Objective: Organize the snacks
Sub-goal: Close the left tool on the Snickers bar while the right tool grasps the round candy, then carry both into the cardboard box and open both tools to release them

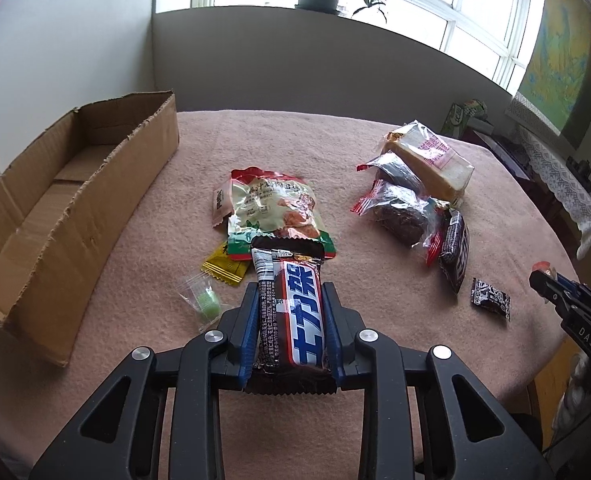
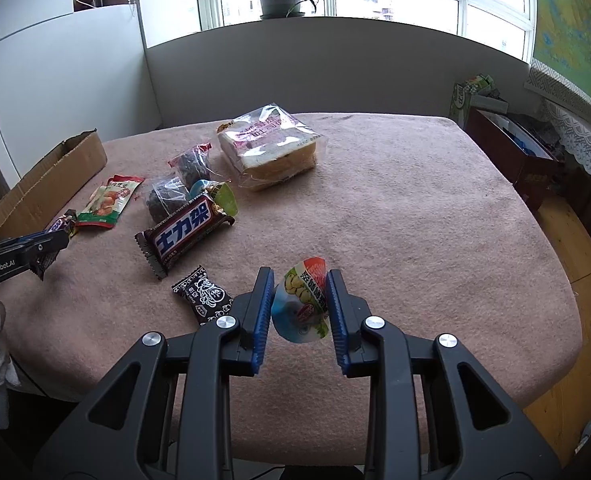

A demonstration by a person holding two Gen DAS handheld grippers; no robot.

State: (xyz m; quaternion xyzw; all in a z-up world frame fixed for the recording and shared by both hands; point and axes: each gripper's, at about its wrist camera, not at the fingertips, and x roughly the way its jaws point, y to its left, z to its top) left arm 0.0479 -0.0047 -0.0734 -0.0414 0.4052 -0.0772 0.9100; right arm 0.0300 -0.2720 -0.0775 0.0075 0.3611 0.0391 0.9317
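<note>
The left gripper (image 1: 291, 312) is held level just above the table (image 1: 375, 340), its fingers clamped on a chocolate bar (image 1: 289, 312) that points toward the pile of snacks, with the cardboard box (image 1: 75, 208) off to its left. The right gripper (image 2: 300, 304) hovers near the table's front edge, closed around a small jelly cup (image 2: 301, 306) lifted clear of the cloth.

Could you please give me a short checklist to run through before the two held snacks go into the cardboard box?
1. Left gripper shut on the chocolate bar: ok.
2. Right gripper shut on the jelly cup: ok.
3. Cardboard box open, floor visible: ok.
4. Path from left gripper to box free of snacks: ok; the green candy lies below it.
5. Jelly cup gripped squarely: cannot tell; it sits tilted.
6. Box held against sliding: cannot tell.
</note>
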